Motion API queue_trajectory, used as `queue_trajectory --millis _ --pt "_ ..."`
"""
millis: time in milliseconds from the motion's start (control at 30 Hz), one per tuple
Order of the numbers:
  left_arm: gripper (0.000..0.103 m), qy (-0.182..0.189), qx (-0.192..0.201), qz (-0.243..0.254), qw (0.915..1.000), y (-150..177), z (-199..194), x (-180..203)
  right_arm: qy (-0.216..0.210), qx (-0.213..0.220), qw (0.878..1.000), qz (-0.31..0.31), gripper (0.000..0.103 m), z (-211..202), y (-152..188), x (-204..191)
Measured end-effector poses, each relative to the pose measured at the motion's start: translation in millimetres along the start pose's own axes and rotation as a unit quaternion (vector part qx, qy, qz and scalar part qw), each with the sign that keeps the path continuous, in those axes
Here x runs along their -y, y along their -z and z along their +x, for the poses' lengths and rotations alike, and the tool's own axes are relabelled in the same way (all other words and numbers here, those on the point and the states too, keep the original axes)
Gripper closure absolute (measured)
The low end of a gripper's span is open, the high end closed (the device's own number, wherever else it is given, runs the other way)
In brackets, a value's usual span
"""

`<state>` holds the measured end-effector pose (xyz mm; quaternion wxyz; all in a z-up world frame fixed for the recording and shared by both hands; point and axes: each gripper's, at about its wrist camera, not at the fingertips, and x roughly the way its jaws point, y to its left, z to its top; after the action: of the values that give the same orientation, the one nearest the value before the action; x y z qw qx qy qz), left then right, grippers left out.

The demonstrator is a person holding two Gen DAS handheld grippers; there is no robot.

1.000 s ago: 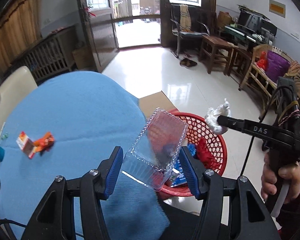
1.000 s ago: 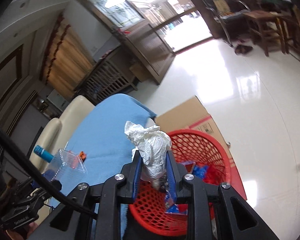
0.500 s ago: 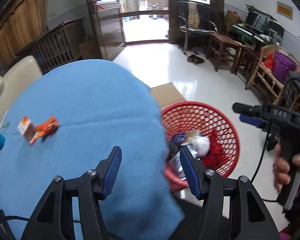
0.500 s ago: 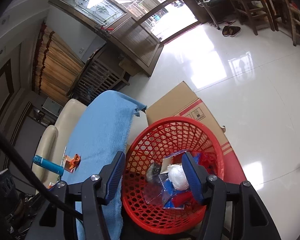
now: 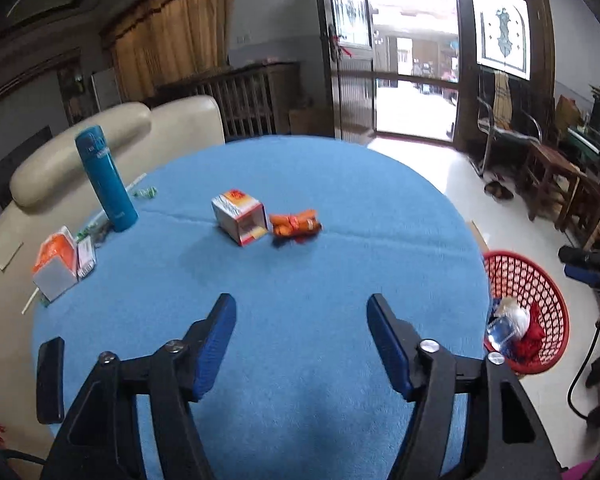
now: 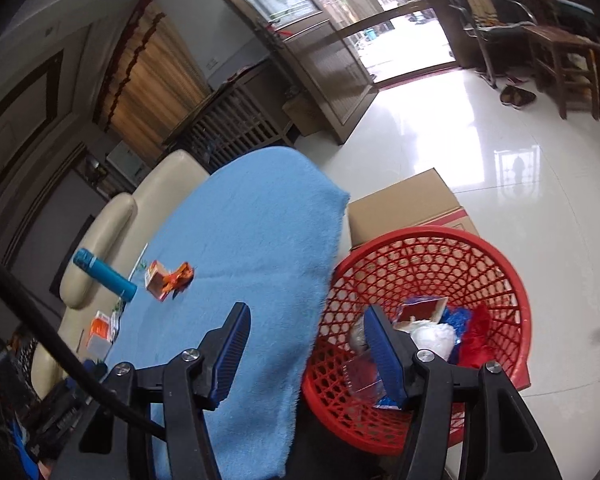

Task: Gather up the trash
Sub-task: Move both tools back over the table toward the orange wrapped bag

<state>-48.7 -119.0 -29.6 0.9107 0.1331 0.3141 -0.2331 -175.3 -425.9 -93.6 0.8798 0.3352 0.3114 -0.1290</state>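
Note:
My left gripper (image 5: 301,330) is open and empty over the blue table (image 5: 300,272). Ahead of it lie a small open carton (image 5: 239,213) and an orange wrapper (image 5: 295,223), touching. My right gripper (image 6: 306,342) is open and empty above the table edge and the red basket (image 6: 508,280). The basket holds a white wad (image 6: 432,338), a clear plastic box (image 6: 362,378) and red and blue scraps. The carton (image 6: 156,276) and wrapper (image 6: 178,274) also show in the right wrist view. The basket (image 5: 540,292) stands on the floor right of the table.
A teal flask (image 5: 106,180) stands at the table's far left, beside an orange-and-white carton (image 5: 56,266) and a black phone (image 5: 50,380). A cream sofa (image 5: 100,136) backs the table. A cardboard box (image 6: 404,208) sits behind the basket. Wooden chairs (image 5: 552,184) stand to the right.
Both grippers opened: the clear box and the white wad dropped into the basket. The left gripper then swung back over the table; the right one pulled back a little.

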Motion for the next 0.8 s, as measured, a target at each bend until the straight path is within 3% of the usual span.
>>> queue_trajectory --millis 300,433,533,700,800 --pt "0.03 0.015 0.016 0.005 0.9997 1.5 -3.0 12.3 -0.011 -0.021 0.999 -0.044 0.039 10.0 5.6 -34.5" --pt "0.03 -0.003 0.01 -0.003 0.9999 4.3 0.1 -4.3 -0.027 -0.034 0.996 -0.071 0.04 28.3 -4.4 -58.2" --pt "0.03 -0.024 0.004 -0.023 0.9994 6.2 6.3 -27.8 -0.038 -0.055 0.993 -0.101 0.042 58.1 -15.3 -82.7" --pt "0.03 -0.066 -0.013 -0.052 0.9963 14.7 18.0 -65.6 -0.068 -0.106 0.982 -0.141 0.057 130.1 -32.7 -126.6" --pt "0.03 -0.085 -0.029 -0.069 0.9936 20.6 23.8 -84.5 -0.094 -0.13 0.973 -0.165 0.059 173.7 -43.3 -157.6"
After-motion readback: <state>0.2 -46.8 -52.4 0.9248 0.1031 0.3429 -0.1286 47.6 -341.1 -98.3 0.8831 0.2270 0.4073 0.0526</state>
